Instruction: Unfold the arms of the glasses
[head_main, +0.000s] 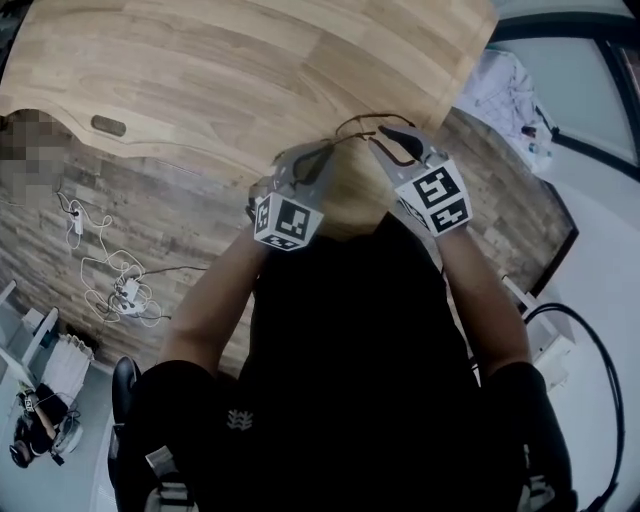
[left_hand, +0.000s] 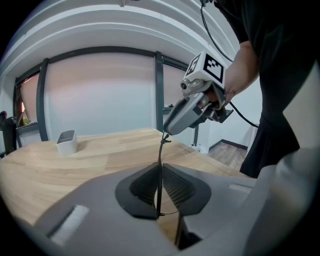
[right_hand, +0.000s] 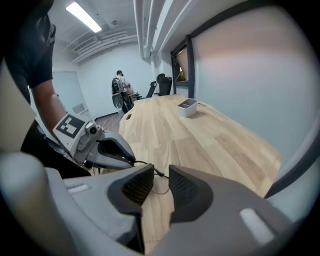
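Thin dark wire-framed glasses (left_hand: 161, 150) are held above the pale wood-grain counter (right_hand: 200, 145), pinched edge-on between the ribbed pads of the left tongs (left_hand: 160, 175), one end reaching into the narrow gap of the slightly parted right tongs (right_hand: 156, 175), the lenses too faint to make out

No words or numbers to read; only black-and-white square marks on left gripper's cube (head_main: 287, 222) and right gripper's cube (head_main: 437, 197).
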